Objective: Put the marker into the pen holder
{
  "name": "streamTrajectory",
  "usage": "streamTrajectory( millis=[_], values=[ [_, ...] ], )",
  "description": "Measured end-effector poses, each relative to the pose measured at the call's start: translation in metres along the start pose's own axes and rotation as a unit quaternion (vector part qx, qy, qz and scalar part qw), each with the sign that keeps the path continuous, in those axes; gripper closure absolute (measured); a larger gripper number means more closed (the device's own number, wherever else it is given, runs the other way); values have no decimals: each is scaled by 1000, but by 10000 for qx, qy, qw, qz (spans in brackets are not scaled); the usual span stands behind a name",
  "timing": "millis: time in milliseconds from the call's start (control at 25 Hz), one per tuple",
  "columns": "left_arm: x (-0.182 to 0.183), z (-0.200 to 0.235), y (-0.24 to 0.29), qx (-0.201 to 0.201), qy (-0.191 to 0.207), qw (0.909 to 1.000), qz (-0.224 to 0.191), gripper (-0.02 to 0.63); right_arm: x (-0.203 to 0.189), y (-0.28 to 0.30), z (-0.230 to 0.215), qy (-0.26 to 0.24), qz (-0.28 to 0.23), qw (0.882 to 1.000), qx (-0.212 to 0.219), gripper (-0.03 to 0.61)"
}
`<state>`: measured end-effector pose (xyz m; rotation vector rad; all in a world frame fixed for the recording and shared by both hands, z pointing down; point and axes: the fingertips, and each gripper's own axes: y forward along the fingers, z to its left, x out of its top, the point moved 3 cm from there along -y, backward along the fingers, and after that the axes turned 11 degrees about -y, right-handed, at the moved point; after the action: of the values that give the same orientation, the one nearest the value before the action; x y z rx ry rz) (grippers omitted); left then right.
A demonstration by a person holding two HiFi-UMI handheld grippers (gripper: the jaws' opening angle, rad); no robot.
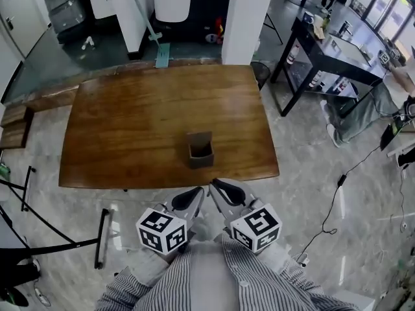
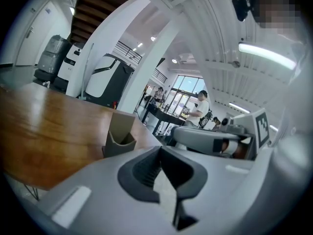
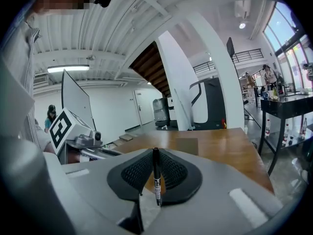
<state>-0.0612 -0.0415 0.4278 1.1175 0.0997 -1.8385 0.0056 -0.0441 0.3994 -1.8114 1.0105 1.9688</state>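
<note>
The brown pen holder [image 1: 200, 149] stands upright on the wooden table [image 1: 130, 122], near the middle of its front edge; it also shows as pen holder [image 2: 120, 136] and pen holder [image 3: 187, 146]. A black marker [image 3: 156, 177] stands upright between the pads of my right gripper [image 3: 155, 153], which is shut on it. In the head view my right gripper [image 1: 217, 186] and left gripper [image 1: 196, 194] sit side by side close to my body, just short of the table edge below the holder. The left gripper [image 2: 161, 153] is shut with nothing in it.
A black desk [image 1: 337, 50] with small items stands at the back right, with a person [image 1: 363, 109] beside it. A white pillar [image 1: 246, 18] rises behind the table. A black stand [image 1: 102, 238] and cables lie on the floor.
</note>
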Motion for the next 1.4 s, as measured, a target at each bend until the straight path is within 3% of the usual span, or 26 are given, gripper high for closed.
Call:
streamTrajectory(
  millis=[160,360,680,1400],
  values=[
    [0,9,16,-30,135,9997,208,606,-9,12,-9,58,151,9999,61,541],
    [10,16,29,26,1,10000,50,606,-12,18,-27,54,253,9996,100,541],
    [30,21,38,288,-234,9991,-188,606,12,30,-52,-114,194,9994,262,541],
    [51,77,60,598,-485,9970,-3,606,39,100,-95,25,-82,9995,311,541]
  ],
)
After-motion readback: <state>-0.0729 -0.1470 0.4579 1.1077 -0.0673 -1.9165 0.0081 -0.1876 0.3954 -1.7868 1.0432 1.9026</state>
